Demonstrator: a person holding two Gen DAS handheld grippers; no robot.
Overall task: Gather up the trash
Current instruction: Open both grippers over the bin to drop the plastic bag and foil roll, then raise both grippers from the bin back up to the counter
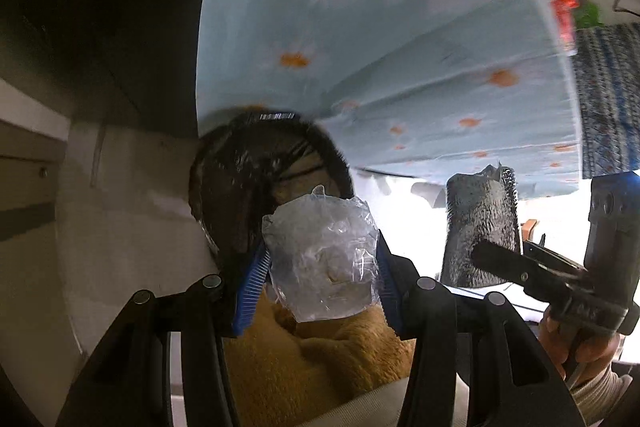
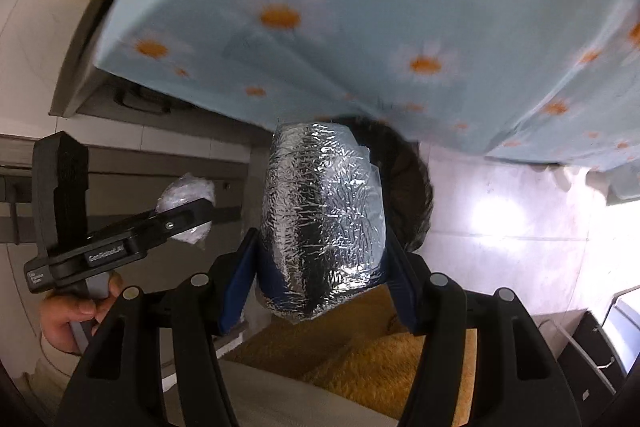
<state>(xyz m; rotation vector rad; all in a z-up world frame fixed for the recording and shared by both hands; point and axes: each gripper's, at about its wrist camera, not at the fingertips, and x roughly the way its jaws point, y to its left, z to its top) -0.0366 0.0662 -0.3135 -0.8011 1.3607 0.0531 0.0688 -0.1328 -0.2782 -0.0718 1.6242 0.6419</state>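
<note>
Two pieces of trash in play, one per hand. The crumpled clear plastic wrap (image 1: 320, 259) sits clamped between the blue pads of the left gripper (image 1: 318, 279), squeezed at its sides so the loose film can't slip out. Over on the other side, the silver foil wrapper (image 2: 320, 219) is pinched the same way in the right gripper (image 2: 320, 259), held upright with its bulk poking out past the fingertips. Both grippers are clenched on their loads, then, neither one released.

And look where they're aimed: both point steeply down at the dark bin (image 1: 256, 183), lined with a black bag, tucked right at the edge of the daisy-print bed sheet (image 1: 380, 27). From the left wrist view the clear wrap hangs just in front of the bin's mouth; from the right wrist view the foil covers most of the opening, the bin's rim (image 2: 412, 187) peeking out behind it. My read is that the drop comes next, with both pieces carried together to save a trip.

Below, an orange fluffy fabric (image 2: 360, 347) shows between the gripper arms, and pale tiled floor (image 2: 500, 219) lies beside the bin.
</note>
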